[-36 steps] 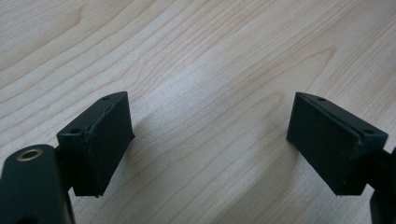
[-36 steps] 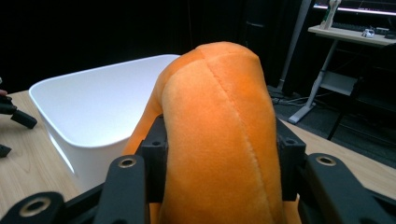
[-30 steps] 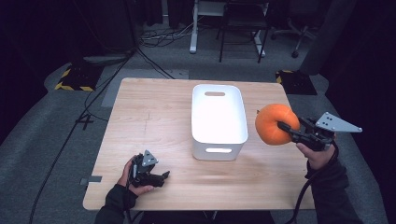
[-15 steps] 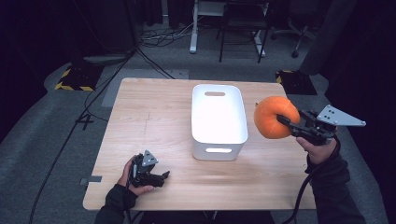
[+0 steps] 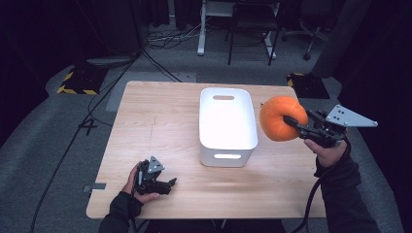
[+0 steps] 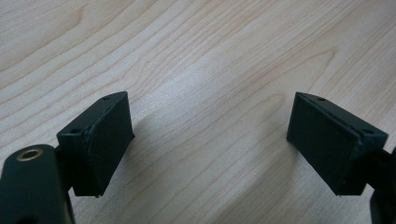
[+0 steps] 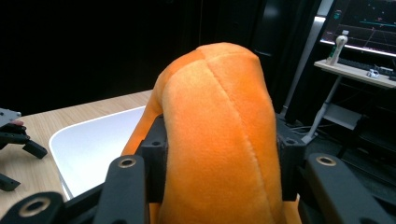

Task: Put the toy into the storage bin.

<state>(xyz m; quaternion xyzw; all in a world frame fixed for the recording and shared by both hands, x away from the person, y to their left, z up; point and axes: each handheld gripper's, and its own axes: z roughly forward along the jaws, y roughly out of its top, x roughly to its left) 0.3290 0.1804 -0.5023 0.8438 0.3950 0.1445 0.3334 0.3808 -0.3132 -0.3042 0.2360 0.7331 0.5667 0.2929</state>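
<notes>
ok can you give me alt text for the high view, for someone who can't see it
A person's right gripper holds an orange plush pumpkin in the air beside a white bin at the centre of a wooden table. The left gripper rests open near the table's front left edge.

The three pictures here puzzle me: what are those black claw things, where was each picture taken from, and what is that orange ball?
No robot here: a person holds a hand-operated gripper in each hand. One picture looks down from above the wooden table. The other two come from small cameras riding on the grippers, looking along their black jaws. On the table stands an empty white bin. The left gripper rests low at the table's near edge, jaws open, holding nothing; its camera sees bare wood between them. The right gripper is raised beside the bin and squeezes an orange plush pumpkin, a soft toy, seen close up in its own camera.
</notes>
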